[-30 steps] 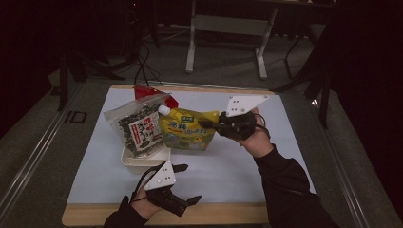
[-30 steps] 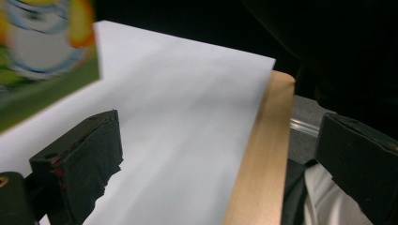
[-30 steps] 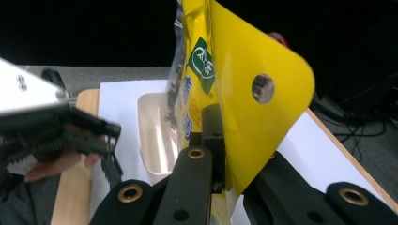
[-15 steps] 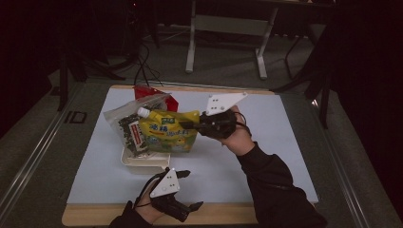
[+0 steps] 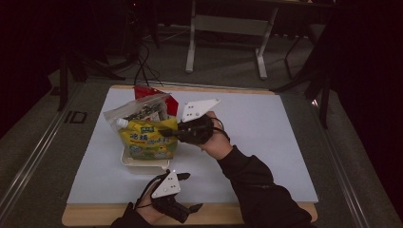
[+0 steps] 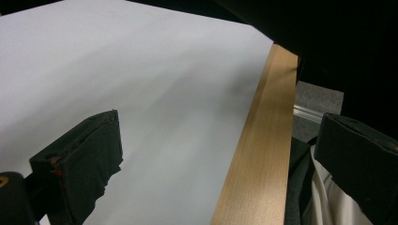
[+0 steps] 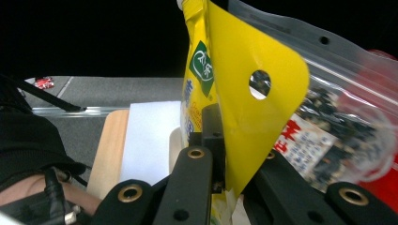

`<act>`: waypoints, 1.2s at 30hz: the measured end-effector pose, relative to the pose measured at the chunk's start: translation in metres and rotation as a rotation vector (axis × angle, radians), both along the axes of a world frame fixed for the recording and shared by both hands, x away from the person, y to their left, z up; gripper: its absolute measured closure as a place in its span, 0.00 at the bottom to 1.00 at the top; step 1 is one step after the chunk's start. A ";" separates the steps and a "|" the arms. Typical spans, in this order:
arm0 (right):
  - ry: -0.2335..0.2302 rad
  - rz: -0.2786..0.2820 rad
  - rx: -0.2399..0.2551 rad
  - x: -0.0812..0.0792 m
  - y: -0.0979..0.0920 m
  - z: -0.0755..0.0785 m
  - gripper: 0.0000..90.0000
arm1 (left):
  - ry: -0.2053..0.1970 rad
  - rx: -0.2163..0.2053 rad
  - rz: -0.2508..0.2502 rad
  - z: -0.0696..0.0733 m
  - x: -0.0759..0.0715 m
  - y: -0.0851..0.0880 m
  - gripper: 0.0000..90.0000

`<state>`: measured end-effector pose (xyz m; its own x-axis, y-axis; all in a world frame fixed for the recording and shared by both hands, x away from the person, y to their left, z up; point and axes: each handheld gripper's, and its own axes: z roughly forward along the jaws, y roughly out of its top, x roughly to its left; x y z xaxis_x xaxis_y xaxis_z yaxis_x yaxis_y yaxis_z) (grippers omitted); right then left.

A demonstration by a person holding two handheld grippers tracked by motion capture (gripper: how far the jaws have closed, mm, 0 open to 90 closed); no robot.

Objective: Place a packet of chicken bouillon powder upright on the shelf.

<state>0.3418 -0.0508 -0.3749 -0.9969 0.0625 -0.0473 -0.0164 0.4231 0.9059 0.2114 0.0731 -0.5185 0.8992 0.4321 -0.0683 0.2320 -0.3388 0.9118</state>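
Observation:
A yellow spouted pouch stands upright over the white tray, its lower edge at the tray. My right gripper is shut on the pouch's right edge. In the right gripper view the jaws pinch the yellow pouch near its punched hole, with the right gripper clamped on the flat seam. My left gripper rests low at the table's near edge. The left gripper stands open with nothing between its jaws, above the white mat and the wooden edge.
A clear bag of dark snacks leans behind the pouch, with a red packet behind it. Both also show in the right gripper view: the clear bag and the red packet. Bare white mat stretches to the right.
My right gripper has carried the yellow pouch leftward, over the white tray and in front of the clear bag. The left gripper has sunk slightly by the near edge.

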 end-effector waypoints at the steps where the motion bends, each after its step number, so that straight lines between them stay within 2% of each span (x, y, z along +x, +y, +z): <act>1: 0.001 0.003 0.000 -0.001 0.002 -0.001 1.00 | 0.000 0.000 0.000 0.000 0.000 0.000 0.03; 5: 0.021 0.042 0.006 -0.003 0.018 -0.006 1.00 | 0.002 -0.007 0.005 0.000 0.001 0.002 0.03; 7: 0.021 0.042 0.006 -0.003 0.018 -0.006 1.00 | 0.003 -0.007 0.008 0.000 0.001 0.002 0.03; 9: 0.021 0.043 -0.017 -0.004 0.026 -0.012 1.00 | 0.000 -0.004 0.010 0.000 0.001 0.002 0.03; 12: 0.029 0.043 -0.023 -0.003 0.028 -0.017 1.00 | 0.001 -0.006 0.009 0.000 0.001 0.003 0.03; 13: 0.053 0.044 -0.024 -0.001 0.029 -0.023 1.00 | 0.000 -0.006 0.009 0.000 0.001 0.003 0.03; 23: 0.093 0.025 -0.080 0.007 0.032 -0.056 1.00 | 0.005 -0.003 0.011 -0.002 0.002 0.004 0.03; 25: 0.093 0.025 -0.080 0.007 0.032 -0.056 1.00 | 0.006 -0.004 0.009 -0.002 0.002 0.004 0.03; 26: 0.122 0.018 -0.078 0.011 0.029 -0.063 1.00 | 0.005 -0.004 0.012 -0.002 0.002 0.004 0.03; 31: 0.105 0.011 -0.091 0.010 0.029 -0.062 0.99 | 0.003 -0.005 0.012 -0.001 0.002 0.004 0.03; 32: 0.110 0.010 -0.089 0.010 0.029 -0.062 0.94 | 0.001 -0.004 0.012 -0.001 0.002 0.004 0.03; 33: 0.110 0.010 -0.089 0.010 0.029 -0.062 0.94 | 0.001 -0.004 0.012 -0.001 0.002 0.004 0.03; 35: 0.124 0.005 -0.071 0.010 0.026 -0.059 0.84 | 0.006 -0.009 0.010 -0.001 0.002 0.004 0.03; 36: 0.124 0.005 -0.071 0.010 0.026 -0.059 0.84 | 0.006 -0.009 0.010 -0.001 0.002 0.004 0.03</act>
